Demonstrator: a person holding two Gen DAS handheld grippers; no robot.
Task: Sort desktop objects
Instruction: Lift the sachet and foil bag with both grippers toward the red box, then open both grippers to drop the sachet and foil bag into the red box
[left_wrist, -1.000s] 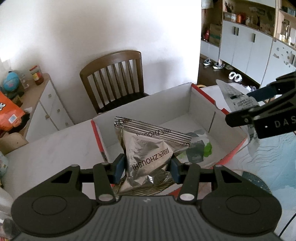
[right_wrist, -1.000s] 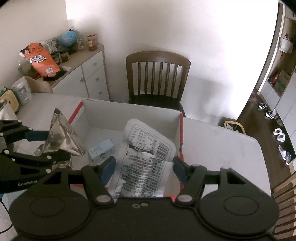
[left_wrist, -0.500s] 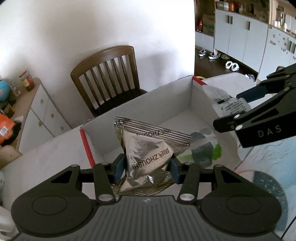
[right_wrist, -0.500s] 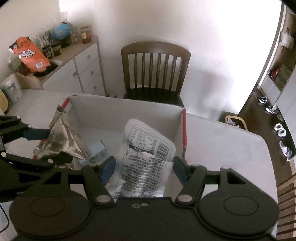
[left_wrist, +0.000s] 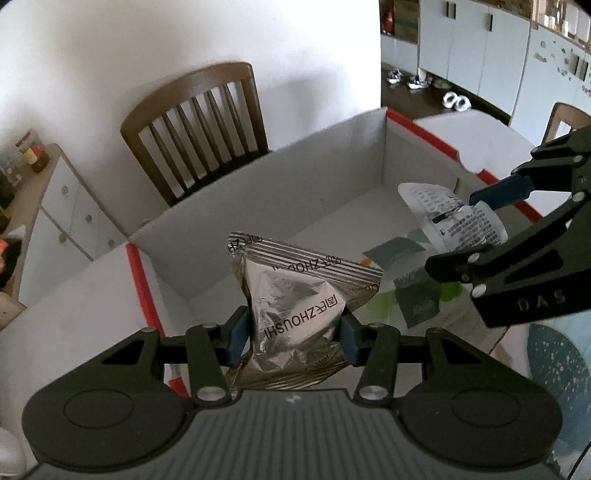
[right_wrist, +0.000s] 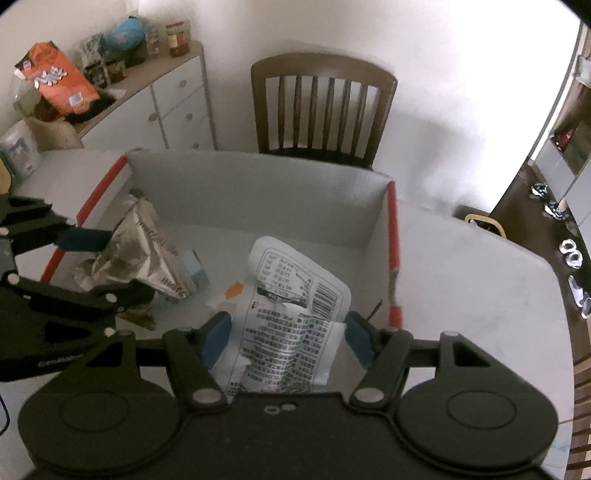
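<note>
My left gripper (left_wrist: 293, 338) is shut on a crinkled silver foil snack packet (left_wrist: 299, 310), which hangs over the left part of a white cardboard box (left_wrist: 280, 192) with red edges. My right gripper (right_wrist: 284, 339) is shut on a white printed pouch (right_wrist: 291, 314) with a barcode, held over the right part of the same box (right_wrist: 258, 199). In the left wrist view the right gripper (left_wrist: 469, 236) comes in from the right with the pouch (left_wrist: 450, 218). In the right wrist view the left gripper (right_wrist: 107, 266) holds the foil packet (right_wrist: 147, 254) inside the box's left side.
On the box floor lie a small pale blue carton (right_wrist: 195, 269) and grey-green packets (left_wrist: 417, 291). A wooden chair (right_wrist: 321, 107) stands behind the table. A white sideboard (right_wrist: 147, 103) at the left carries an orange bag (right_wrist: 55, 81) and jars.
Both grippers have sunk toward the box with their packets still held. The box looms larger in both views, and the two grippers have come closer together over it.
</note>
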